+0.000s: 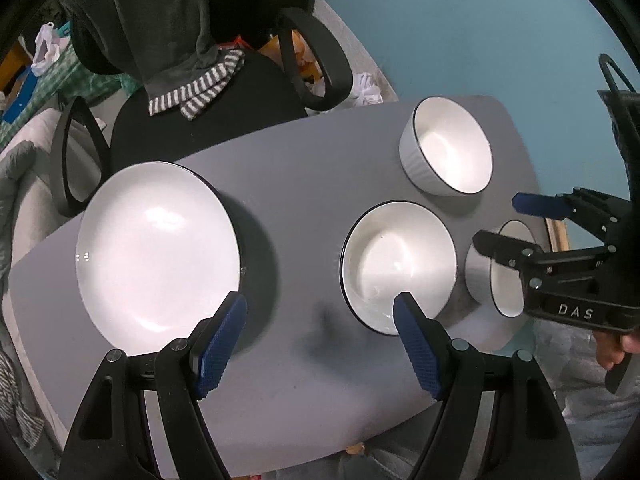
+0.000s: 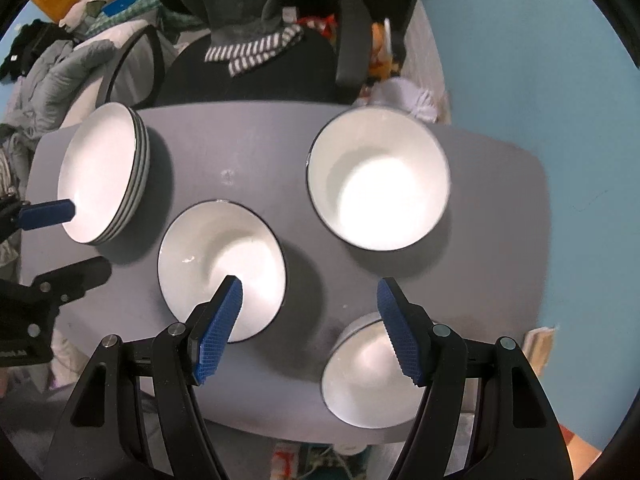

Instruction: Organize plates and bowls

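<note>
A stack of white, dark-rimmed plates [image 1: 156, 248] [image 2: 104, 172] sits at one end of the grey table [image 1: 304, 184] [image 2: 248, 148]. Three white bowls stand apart from each other: a middle bowl [image 1: 400, 268] [image 2: 222, 268], a far bowl [image 1: 448, 144] [image 2: 378, 180] and a bowl near the table edge [image 1: 504, 280] [image 2: 368, 376]. My left gripper [image 1: 320, 304] [image 2: 90, 236] hovers open over bare table between the plates and the middle bowl. My right gripper [image 2: 310, 286] [image 1: 496, 220] is open above the gap between the middle and edge bowls. Neither holds anything.
A black office chair [image 1: 224, 108] [image 2: 256, 80] draped with grey and striped clothing stands against the table's far side. Clutter and bedding lie beyond it. A blue surface [image 2: 540, 80] lies past the table's other end. A hand [image 1: 616, 348] grips the right gripper's handle.
</note>
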### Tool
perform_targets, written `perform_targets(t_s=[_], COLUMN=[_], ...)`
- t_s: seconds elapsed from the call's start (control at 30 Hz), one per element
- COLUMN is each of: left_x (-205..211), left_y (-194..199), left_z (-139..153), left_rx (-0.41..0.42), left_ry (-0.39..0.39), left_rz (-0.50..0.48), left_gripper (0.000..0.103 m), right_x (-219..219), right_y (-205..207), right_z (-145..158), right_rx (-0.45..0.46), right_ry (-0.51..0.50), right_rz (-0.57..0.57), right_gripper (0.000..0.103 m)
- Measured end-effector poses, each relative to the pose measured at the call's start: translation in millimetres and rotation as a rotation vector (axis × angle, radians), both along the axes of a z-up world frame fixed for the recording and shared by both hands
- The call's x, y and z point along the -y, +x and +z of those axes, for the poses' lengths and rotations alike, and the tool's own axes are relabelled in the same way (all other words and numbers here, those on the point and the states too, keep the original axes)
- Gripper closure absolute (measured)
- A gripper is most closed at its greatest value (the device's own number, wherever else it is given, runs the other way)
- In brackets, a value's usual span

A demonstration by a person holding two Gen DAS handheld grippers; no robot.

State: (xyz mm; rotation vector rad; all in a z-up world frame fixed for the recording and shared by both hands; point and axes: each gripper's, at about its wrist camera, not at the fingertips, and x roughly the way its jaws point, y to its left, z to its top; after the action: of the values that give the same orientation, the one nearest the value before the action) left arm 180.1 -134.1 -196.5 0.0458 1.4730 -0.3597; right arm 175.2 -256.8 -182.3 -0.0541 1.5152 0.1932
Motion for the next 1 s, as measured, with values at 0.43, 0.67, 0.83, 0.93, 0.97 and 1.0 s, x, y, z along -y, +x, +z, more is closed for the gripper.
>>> perform_targets(t_s=[0.43,0.67,0.83,0.93,0.97,1.0], left_x=[14.3,21.5,24.2,24.1,24.6,25.1], left_y=[5.3,10.2,12.4,11.8,11.6,11.2], left_z=[-44.5,-59.8,-73.5,-76.3,-76.8,-77.3], left_rx=[-0.093,-0.129,-0.193,-0.204,-0.204,-0.206], left_ry=[0.021,0.021,0.032,0.032,0.033,0.033], left_rz=[0.042,0.048,0.063,0.074,0.075,0.074], left_gripper=[0.026,0.028,0.055,0.056,0.060,0.063], right_x=[-8.8,-6.4,-4.4,-3.1,-2.5,-1.5], right_y=[4.0,7.6,8.1,8.7,8.6,8.7], right_z=[-41.3,-55.4,-65.9,-71.5,-73.2,-75.3], right_rx=[-0.056,-0.105,-0.153,-0.169,-0.173,-0.181], right_ry=[-0.014,0.013,0.031,0.041,0.041,0.041], right_rz=[-0.023,-0.040,-0.063,-0.074,-0.078,-0.083], right_gripper=[0.033,0.034,0.051,0.057,0.060,0.063])
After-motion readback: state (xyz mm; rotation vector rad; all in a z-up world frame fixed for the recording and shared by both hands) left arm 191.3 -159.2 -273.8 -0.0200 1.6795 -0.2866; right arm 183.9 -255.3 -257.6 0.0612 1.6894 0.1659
